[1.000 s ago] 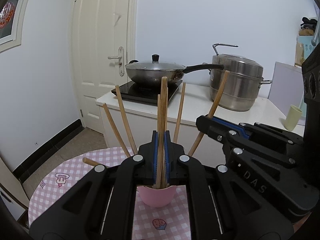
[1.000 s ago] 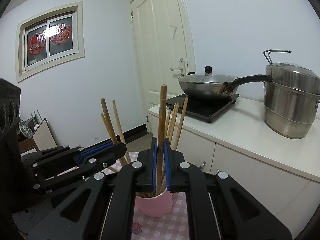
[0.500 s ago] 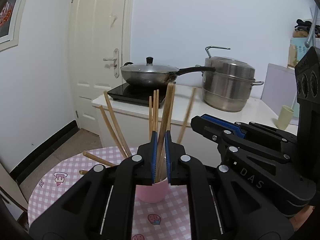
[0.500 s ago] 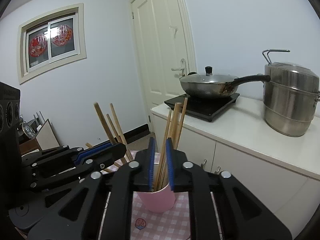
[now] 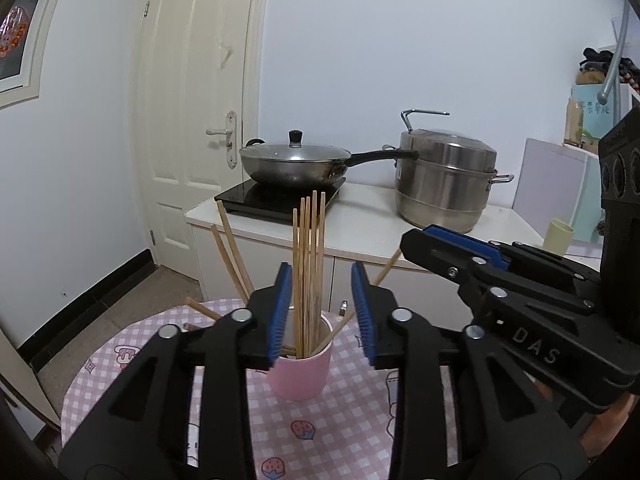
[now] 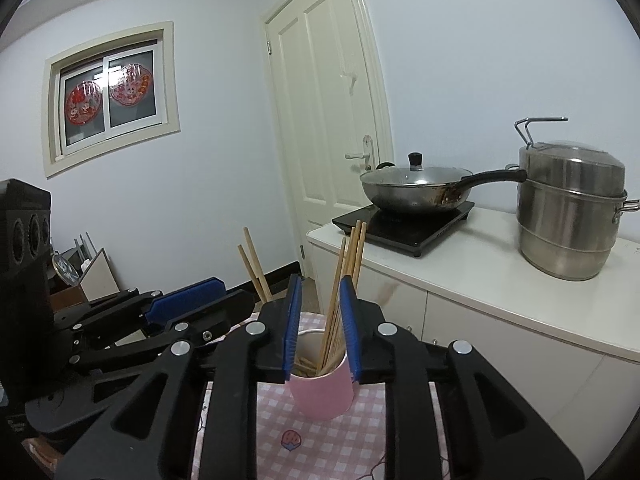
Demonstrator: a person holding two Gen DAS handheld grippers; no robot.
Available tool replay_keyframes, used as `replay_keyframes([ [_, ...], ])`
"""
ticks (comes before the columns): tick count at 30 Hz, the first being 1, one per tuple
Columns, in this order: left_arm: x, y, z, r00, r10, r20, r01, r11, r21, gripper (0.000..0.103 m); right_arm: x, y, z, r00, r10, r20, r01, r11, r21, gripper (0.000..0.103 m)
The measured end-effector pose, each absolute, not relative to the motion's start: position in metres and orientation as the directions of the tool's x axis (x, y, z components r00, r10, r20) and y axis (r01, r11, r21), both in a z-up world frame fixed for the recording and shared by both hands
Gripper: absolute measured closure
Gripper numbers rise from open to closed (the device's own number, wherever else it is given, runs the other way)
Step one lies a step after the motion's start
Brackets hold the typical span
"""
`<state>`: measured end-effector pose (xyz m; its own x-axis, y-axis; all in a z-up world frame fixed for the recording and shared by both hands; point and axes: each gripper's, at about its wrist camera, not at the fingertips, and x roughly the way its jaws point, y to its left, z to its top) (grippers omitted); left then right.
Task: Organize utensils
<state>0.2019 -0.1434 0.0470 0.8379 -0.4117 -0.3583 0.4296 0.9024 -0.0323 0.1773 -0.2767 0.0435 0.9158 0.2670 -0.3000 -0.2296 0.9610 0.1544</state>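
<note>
Both grippers have just been opening — left gripper [image 5: 322, 310] and right gripper [image 6: 319, 326] fingers stand apart around released chopsticks [image 5: 307, 276], now upright in the pink cup [image 5: 301, 376] on the checked table [image 5: 340, 432].

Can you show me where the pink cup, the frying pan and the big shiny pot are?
pink cup [image 5: 300, 376]: left wrist view, front wall.
frying pan [image 5: 294, 166]: left wrist view, side of the bowl.
big shiny pot [image 6: 568, 220]: right wrist view, middle of its side.
</note>
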Motion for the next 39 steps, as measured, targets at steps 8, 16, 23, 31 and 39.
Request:
replay_keyframes([
  [8, 0.182, -0.128, 0.054, 0.870, -0.373, -0.323, 0.388, 0.922, -0.020, 0.053, 0.163, -0.269, 0.046, 0.915, 0.281, -0.291, -0.248, 0.958, 0.145, 0.084],
  [16, 0.161, -0.105, 0.042, 0.909, -0.287, -0.300, 0.306, 0.952, 0.015, 0.041, 0.147, -0.257, 0.036, 0.915, 0.284, -0.285, -0.258, 0.958, 0.125, 0.074],
  [23, 0.136, -0.086, 0.030, 0.938, -0.229, -0.259, 0.248, 0.968, 0.045, 0.029, 0.128, -0.249, 0.021, 0.928, 0.245, -0.282, -0.226, 0.969, 0.097, 0.046],
  [31, 0.098, -0.069, 0.026, 0.966, -0.198, -0.168, 0.214, 0.974, 0.079, 0.019, 0.100, -0.239, 0.009, 0.946, 0.194, -0.261, -0.180, 0.981, 0.075, 0.022],
  [39, 0.066, -0.061, 0.020, 0.982, -0.141, -0.123, 0.155, 0.981, 0.113, 0.013, 0.073, -0.237, 0.001, 0.963, 0.157, -0.219, -0.142, 0.986, 0.085, 0.014],
])
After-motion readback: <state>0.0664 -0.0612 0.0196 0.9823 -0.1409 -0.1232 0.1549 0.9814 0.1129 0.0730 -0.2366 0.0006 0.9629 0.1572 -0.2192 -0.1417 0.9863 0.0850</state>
